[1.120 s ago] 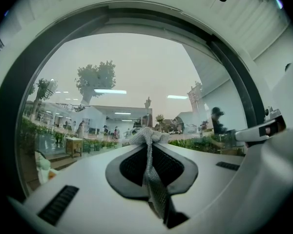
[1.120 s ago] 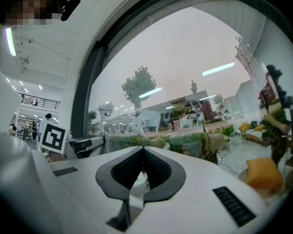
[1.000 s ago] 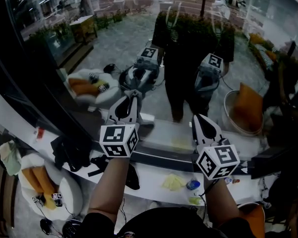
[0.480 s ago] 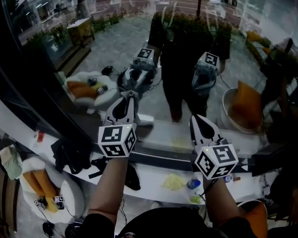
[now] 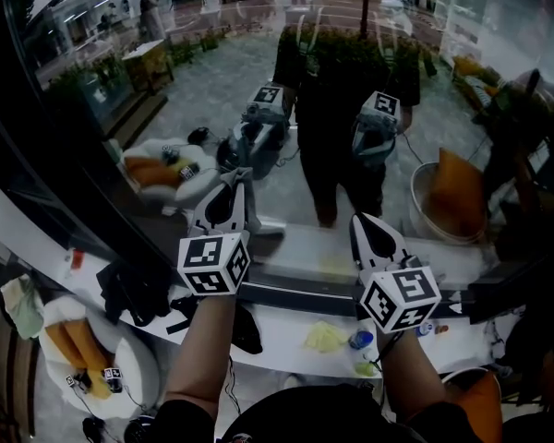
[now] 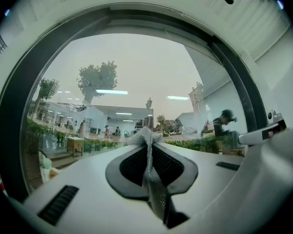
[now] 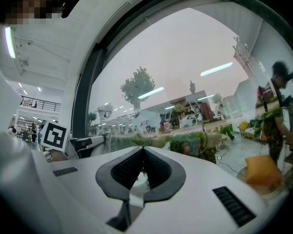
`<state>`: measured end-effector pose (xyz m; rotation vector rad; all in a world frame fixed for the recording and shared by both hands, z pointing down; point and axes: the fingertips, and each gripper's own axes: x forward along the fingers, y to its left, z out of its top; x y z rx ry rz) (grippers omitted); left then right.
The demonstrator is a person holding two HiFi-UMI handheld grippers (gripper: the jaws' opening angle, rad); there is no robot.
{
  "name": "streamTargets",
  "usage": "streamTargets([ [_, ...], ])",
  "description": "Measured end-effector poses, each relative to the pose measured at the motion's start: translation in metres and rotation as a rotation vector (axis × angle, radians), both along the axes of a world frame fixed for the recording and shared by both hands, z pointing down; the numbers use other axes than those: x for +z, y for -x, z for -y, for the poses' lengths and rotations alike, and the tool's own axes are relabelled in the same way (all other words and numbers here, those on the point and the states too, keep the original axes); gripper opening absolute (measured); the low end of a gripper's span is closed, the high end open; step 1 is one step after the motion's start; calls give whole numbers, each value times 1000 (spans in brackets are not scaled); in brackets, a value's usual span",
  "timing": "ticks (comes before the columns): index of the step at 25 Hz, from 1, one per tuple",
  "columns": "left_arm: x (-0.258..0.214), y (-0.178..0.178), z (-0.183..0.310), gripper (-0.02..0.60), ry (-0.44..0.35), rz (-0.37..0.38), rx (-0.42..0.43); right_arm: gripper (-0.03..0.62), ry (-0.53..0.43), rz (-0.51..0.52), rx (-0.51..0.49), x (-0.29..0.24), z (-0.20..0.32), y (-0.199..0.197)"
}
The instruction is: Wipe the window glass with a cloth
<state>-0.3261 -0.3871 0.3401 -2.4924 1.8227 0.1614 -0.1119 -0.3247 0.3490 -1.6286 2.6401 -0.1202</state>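
Pinching a grey mesh cloth point(image 6: 154, 182) between closed jaws, the left tongs point(image 5: 244, 173) point at the window glass point(image 5: 203, 72). The cloth's bunched end pokes past the tips, right up near the pane, though I cannot tell whether it presses on it. The right tongs point(image 7: 142, 149) are closed too, gripping nothing that shows, and hang beside the left above the white sill point(image 5: 305, 245). To wipe well, I judge, the left should lay that bunched end flat on the glass and sweep in overlapping strokes under steady pressure — hard tips held off the pane.
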Motion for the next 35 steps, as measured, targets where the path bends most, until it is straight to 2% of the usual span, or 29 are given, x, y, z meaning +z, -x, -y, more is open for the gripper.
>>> streamTargets([
  [7,-24,-1,-7,31,-46,0,6,28,-5,4,9,-2,-7,-3],
  [23,-77,-31,-2,31,-133,0,71,28,-15,0,61,-9,-12,-26],
  [30,-89,-42,3,31,-149,-5,106,28,-15,-2,86,-10,-9,-29],
  [35,-90,-55,9,31,-157,8,114,28,-35,-20,126,-18,-11,-45],
])
